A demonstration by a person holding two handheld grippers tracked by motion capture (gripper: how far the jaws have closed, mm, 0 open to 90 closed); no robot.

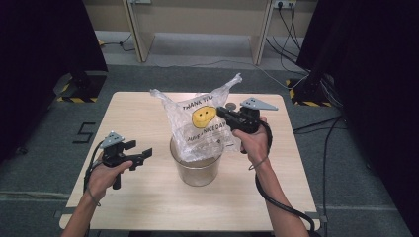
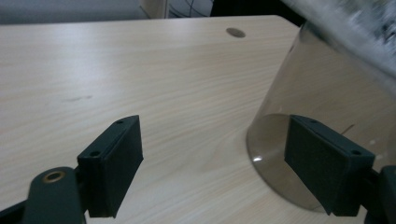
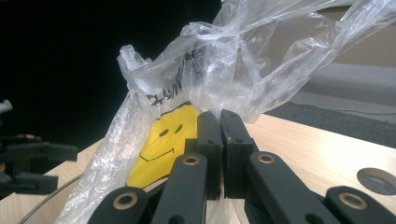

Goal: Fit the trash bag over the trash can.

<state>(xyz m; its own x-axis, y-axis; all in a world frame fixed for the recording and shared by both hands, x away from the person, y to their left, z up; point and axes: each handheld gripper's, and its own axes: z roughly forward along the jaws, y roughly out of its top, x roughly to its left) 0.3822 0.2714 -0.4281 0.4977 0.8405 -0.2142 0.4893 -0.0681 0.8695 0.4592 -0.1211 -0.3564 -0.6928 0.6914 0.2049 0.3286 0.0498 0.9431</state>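
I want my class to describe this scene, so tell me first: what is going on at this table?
A person at a wooden table is fitting a clear plastic bag with a yellow smiley face into a small see-through bin. The right gripper is shut on a fold of the bag, holding it up over the bin, with the bag's lower part inside. The left gripper is open beside the bin, holding nothing.

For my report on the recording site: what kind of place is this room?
Probably a lab or recording studio, not a home. A lone wooden table stands on grey carpet between black curtains, with hazard-striped stand bases and loose cables on the floor.
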